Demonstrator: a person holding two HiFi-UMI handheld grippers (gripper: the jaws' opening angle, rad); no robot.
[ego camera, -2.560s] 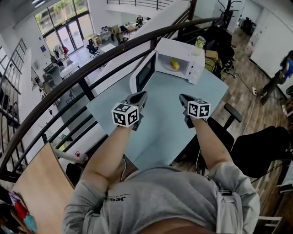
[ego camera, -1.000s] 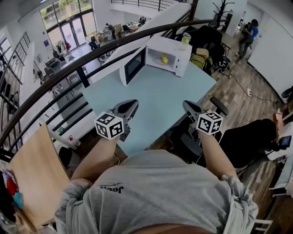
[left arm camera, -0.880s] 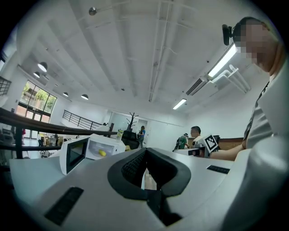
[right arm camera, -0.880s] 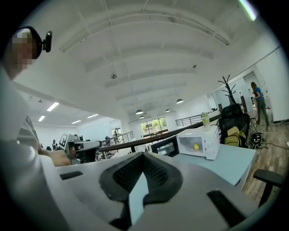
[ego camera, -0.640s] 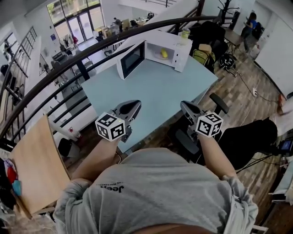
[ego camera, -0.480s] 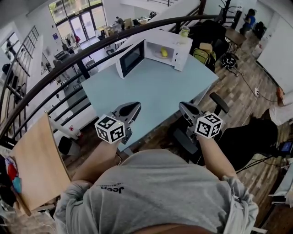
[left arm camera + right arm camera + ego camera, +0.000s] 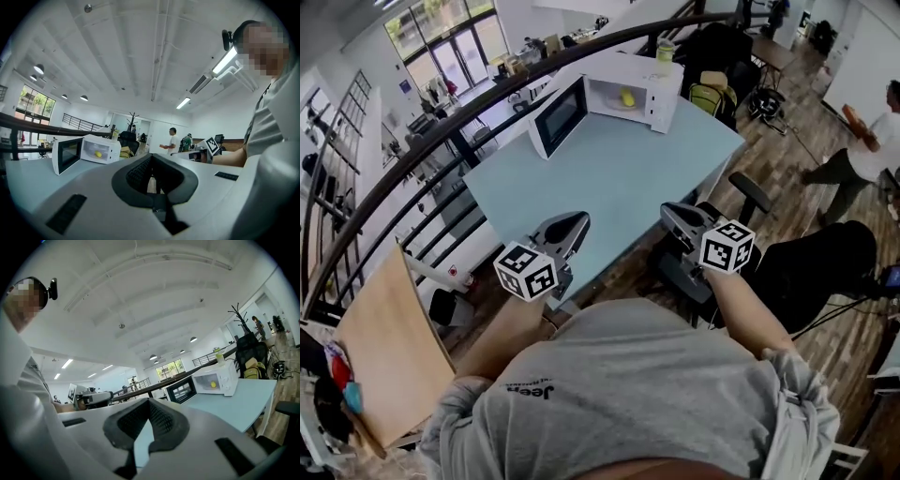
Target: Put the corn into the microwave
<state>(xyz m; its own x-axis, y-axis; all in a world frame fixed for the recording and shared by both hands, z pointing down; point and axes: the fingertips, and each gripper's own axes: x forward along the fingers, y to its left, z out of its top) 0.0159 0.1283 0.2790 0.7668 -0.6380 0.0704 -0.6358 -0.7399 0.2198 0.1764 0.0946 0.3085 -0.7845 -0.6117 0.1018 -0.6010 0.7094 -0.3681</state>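
Left gripper (image 7: 567, 225): jaws clenched, nothing between them; held over the table edge farthest from the microwave (image 7: 661, 84). Right gripper (image 7: 680, 214): likewise clenched on nothing, at that same far edge.

Corn (image 7: 626, 97): inside the microwave cavity, on its floor, well apart from both grippers. Microwave door (image 7: 553, 117): swung wide open on the left side.

Surface: light blue table (image 7: 619, 178), stretching from the microwave down to the grippers.

Left of the microwave: dark curved railing (image 7: 441, 131), open hall with glass doors beyond it. On top of the microwave: a bottle (image 7: 666, 49). Just behind the microwave, to the right: bags (image 7: 712, 94). Right of the microwave, off the table: wood floor (image 7: 778, 141), black chair (image 7: 750, 192), a person (image 7: 862, 150) well apart.
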